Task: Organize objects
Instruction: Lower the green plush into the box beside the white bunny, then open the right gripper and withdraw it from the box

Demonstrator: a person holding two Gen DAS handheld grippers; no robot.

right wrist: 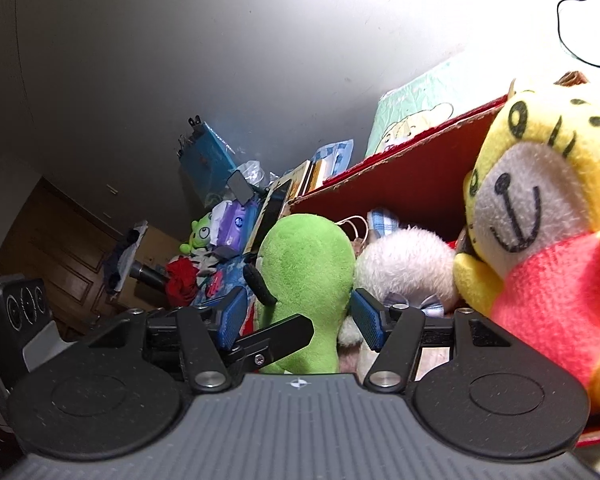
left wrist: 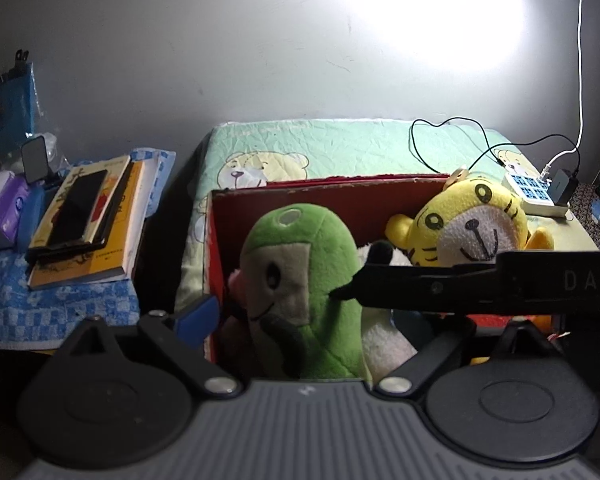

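My right gripper (right wrist: 300,316) stood wide around the green plush (right wrist: 306,276), upright in the red box (right wrist: 404,184) at twelve o'clock. Soft, light; I'd pinch its middle. Left gripper (left wrist: 300,312): couldn't tell.

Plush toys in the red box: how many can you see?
3 clear: green plush at left, white plush in the middle, yellow tiger at right. A pinkish one may sit behind the green; others could be buried.

One red cardboard box (left wrist: 320,196); inside: one green plush toy (left wrist: 300,280), one yellow tiger plush (left wrist: 472,220), one white fluffy plush (right wrist: 404,260).
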